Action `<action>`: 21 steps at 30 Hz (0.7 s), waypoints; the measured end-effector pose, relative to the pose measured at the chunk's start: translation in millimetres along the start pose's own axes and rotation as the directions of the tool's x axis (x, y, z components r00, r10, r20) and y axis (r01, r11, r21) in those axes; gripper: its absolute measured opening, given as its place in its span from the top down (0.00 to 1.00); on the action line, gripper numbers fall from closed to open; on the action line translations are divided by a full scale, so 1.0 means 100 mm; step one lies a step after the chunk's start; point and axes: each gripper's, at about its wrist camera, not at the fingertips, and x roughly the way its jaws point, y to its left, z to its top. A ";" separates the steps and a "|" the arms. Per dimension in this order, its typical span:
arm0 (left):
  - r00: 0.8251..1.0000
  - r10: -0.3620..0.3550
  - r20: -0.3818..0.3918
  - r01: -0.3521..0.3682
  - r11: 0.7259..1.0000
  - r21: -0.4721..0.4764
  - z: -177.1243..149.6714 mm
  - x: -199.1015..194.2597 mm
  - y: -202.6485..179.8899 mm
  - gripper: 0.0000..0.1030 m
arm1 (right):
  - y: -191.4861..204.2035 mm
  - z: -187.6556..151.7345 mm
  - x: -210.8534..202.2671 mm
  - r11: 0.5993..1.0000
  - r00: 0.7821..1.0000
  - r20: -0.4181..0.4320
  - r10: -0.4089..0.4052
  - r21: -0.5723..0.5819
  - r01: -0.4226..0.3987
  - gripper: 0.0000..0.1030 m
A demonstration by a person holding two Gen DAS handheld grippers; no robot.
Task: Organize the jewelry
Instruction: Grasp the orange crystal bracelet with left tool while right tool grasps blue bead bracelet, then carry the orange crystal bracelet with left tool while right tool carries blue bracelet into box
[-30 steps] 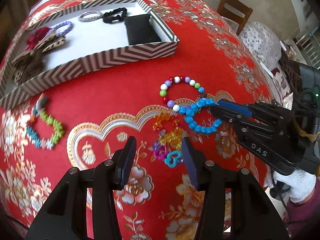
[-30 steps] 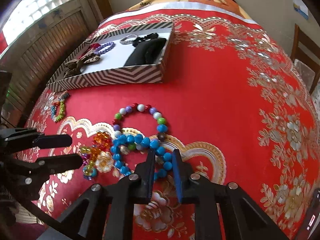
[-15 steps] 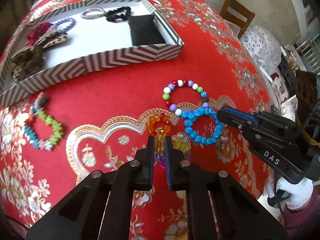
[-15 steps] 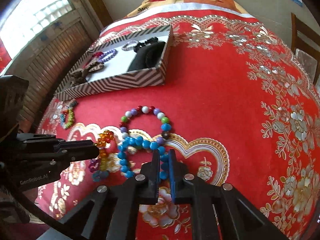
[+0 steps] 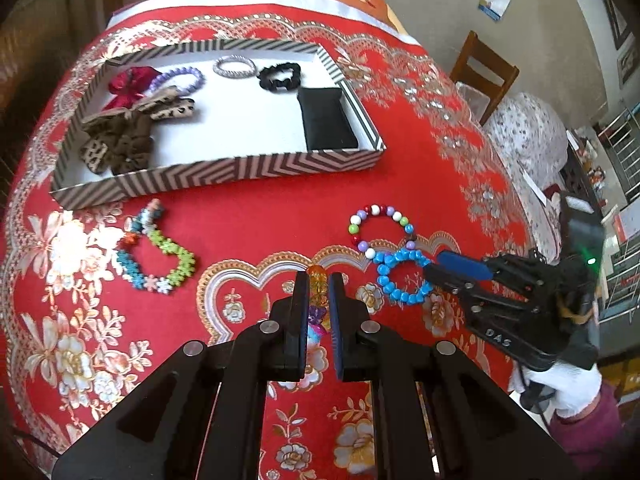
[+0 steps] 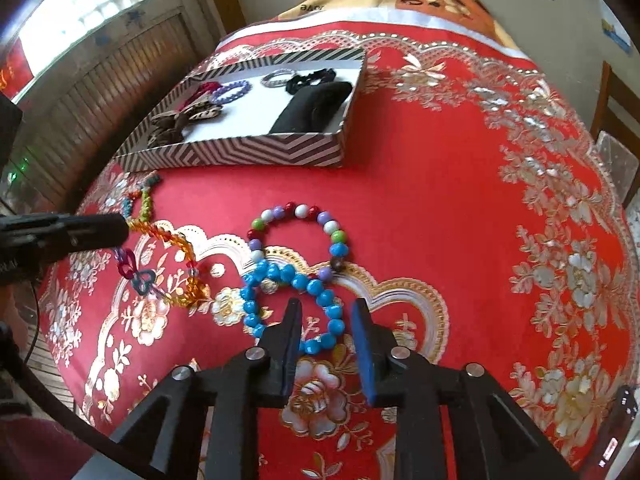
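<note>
Mid-pickup: left gripper (image 5: 319, 286) clamped on the amber bead chain (image 6: 178, 254), at lower centre of the left view. Right gripper (image 6: 326, 314) spread apart, straddling the blue bracelet (image 6: 294, 306). Next, probably a lift toward the striped tray (image 5: 224, 170) at upper left. Chain glassy, limp, trailing purple links.
</note>
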 end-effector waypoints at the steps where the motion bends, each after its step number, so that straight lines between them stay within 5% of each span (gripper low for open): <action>1: 1.000 0.003 0.004 -0.003 1.000 -0.006 0.01 -0.02 0.01 0.92 | 0.00 0.00 0.04 1.000 1.000 -0.004 -0.005 0.000 0.005 0.77; 4: 1.000 0.008 0.015 -0.008 1.000 -0.016 0.02 -0.08 0.03 0.92 | -0.02 -0.01 0.14 1.000 1.000 -0.020 0.002 0.013 -0.002 0.81; 5: 1.000 0.008 0.022 -0.007 1.000 -0.021 0.03 -0.12 0.04 0.92 | -0.01 -0.02 0.12 1.000 1.000 -0.008 0.000 0.006 0.000 0.92; 21: 0.990 0.043 0.131 -0.035 0.998 -0.059 0.37 -0.51 0.16 0.92 | 0.07 0.31 -0.55 0.999 0.989 0.143 0.042 -0.007 -0.041 0.93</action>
